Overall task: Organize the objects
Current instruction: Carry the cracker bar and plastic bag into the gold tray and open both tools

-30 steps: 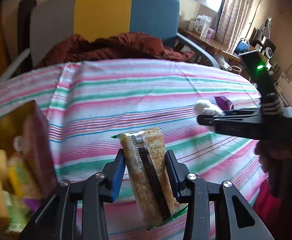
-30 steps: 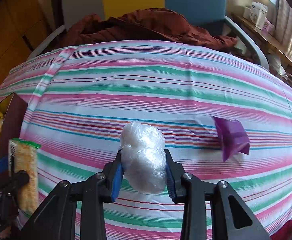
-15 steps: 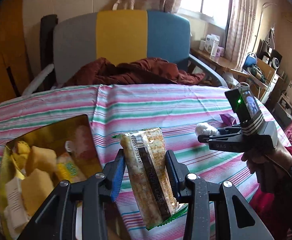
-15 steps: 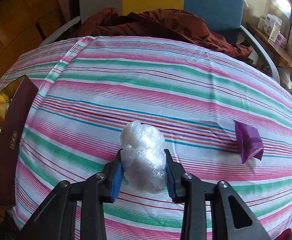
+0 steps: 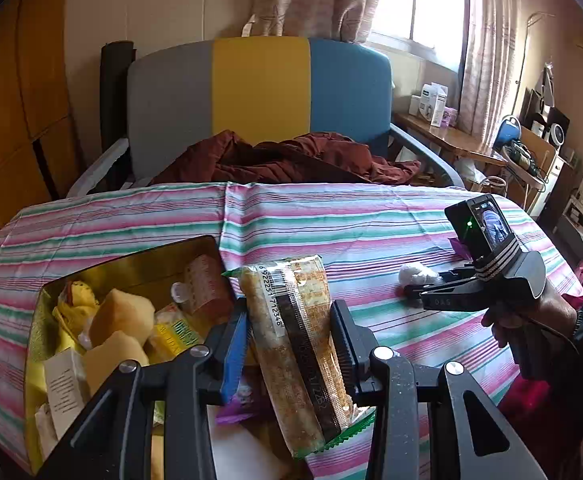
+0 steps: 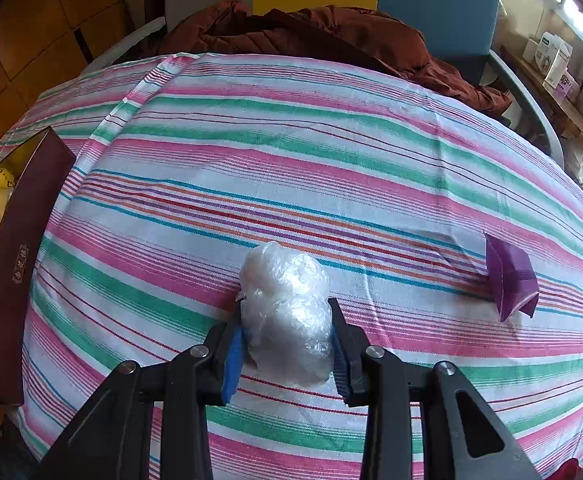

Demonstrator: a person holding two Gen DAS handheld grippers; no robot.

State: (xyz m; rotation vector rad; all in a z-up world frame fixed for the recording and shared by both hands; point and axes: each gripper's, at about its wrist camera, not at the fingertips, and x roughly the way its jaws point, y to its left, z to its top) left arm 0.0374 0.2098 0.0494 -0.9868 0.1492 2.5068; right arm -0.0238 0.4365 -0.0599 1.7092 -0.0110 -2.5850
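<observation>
Left claw (image 5: 289,344) squeezed shut on the snack bar (image 5: 291,344), low in the middle, just right of the gold box (image 5: 139,256); might have slipped past the box, wrapper slick; right claw (image 6: 287,340) pinched the plastic ball (image 6: 285,312), low middle, above the table (image 6: 331,152); might have squished out.

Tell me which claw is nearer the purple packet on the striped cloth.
Right. The right claw, shut on the plastic-wrapped ball, sits just left of the purple packet. The left claw, holding the snack bar, is over the box, far across.
</observation>
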